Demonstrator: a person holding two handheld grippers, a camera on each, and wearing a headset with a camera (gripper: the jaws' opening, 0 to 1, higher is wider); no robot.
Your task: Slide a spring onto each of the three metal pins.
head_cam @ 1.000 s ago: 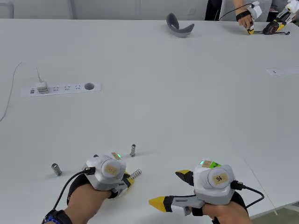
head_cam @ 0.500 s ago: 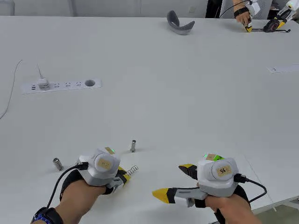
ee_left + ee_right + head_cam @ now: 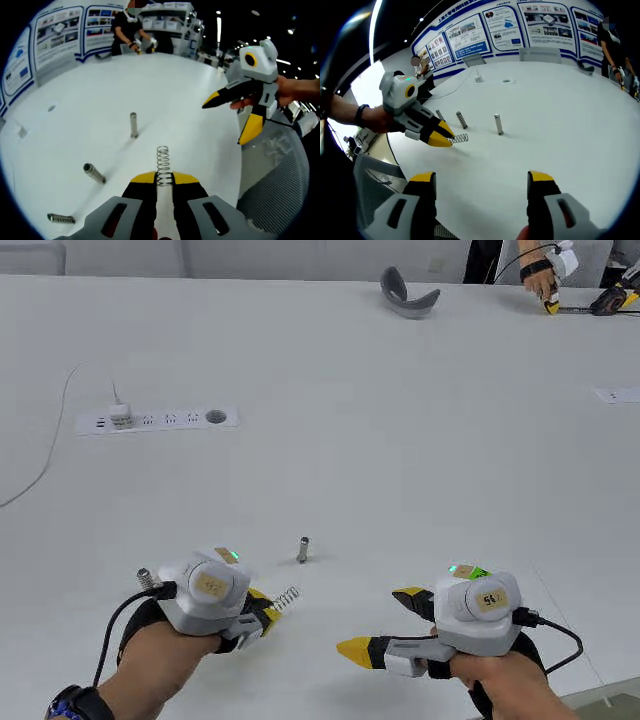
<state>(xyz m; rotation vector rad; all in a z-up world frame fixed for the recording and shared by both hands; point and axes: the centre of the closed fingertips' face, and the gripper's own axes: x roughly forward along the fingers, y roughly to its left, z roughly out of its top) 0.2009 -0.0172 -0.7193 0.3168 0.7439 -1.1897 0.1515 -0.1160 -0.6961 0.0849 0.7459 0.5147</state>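
So there's one short silver pin [image 3: 303, 549] standing upright and bare on the white table [image 3: 400, 440]. A thin wire spring [image 3: 286, 597] pokes out from the pinched tips of the left gripper [image 3: 163, 178], near that pin but not touching it. Off to the side, a spring-covered pin [image 3: 93, 173] stands up, and there's another coiled piece [image 3: 61, 218] near it. Can't tell its pose.

- The table [image 3: 420, 440] is seen as a smooth, matt white surface.
- The spring [image 3: 162, 159] is formed of bright, shiny metal wire.
- The pin [image 3: 303, 549] is shown as smooth grey metal.
- The left gripper [image 3: 268, 606] and right gripper [image 3: 382, 623] are cased in matt pale-grey plastic.
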